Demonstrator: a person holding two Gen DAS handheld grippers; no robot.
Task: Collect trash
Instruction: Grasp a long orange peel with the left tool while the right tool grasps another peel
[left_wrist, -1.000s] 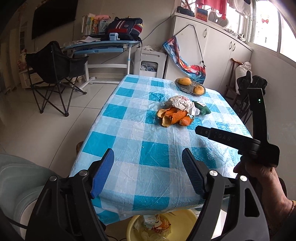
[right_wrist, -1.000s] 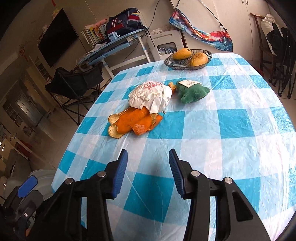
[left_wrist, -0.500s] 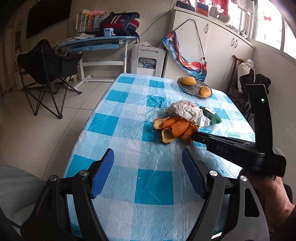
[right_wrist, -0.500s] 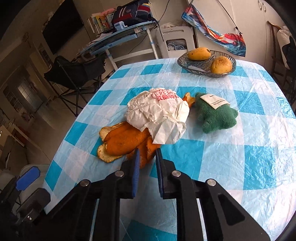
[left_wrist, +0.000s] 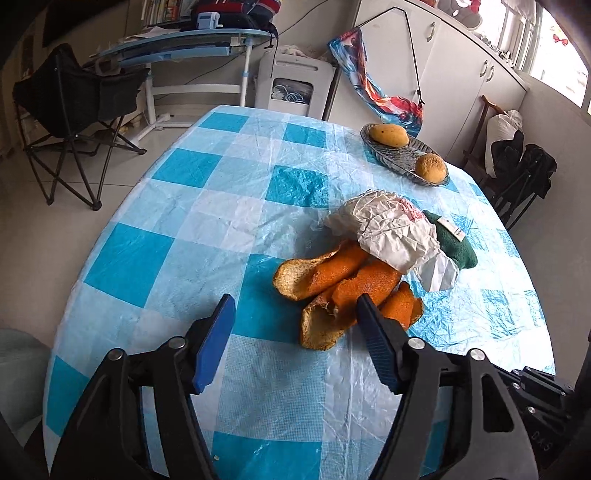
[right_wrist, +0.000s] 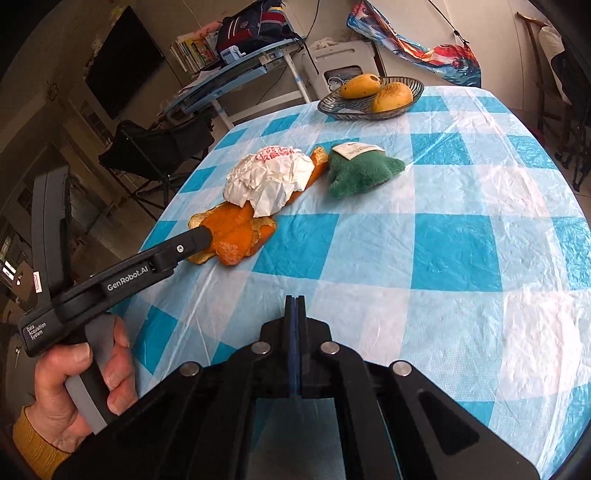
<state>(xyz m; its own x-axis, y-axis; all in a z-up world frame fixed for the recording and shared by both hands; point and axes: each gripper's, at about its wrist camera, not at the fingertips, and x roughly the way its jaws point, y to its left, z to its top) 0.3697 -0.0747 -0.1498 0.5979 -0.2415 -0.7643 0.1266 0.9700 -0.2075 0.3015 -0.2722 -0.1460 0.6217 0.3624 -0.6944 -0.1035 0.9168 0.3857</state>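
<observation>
The left tool (left_wrist: 295, 317), its fingers held apart, is brought up to the orange peels (left_wrist: 347, 284) near the middle of the checked bench (left_wrist: 229, 221); the right tool (right_wrist: 294, 306) is held pressed together, empty. A crumpled paper (left_wrist: 391, 232) overlaps the peels and could be dragged off; curled pieces may be dropped if pinched at an edge.

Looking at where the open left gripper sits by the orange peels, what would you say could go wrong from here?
1. The open left gripper has only its right finger touching the orange peel pile; closing may catch just one piece and scatter the rest.
2. The crumpled white paper lies over the peels, so lifting them could drag it along or spill it.
3. The green plush toy touches the paper and might be nudged, though it may not be trash.
</observation>
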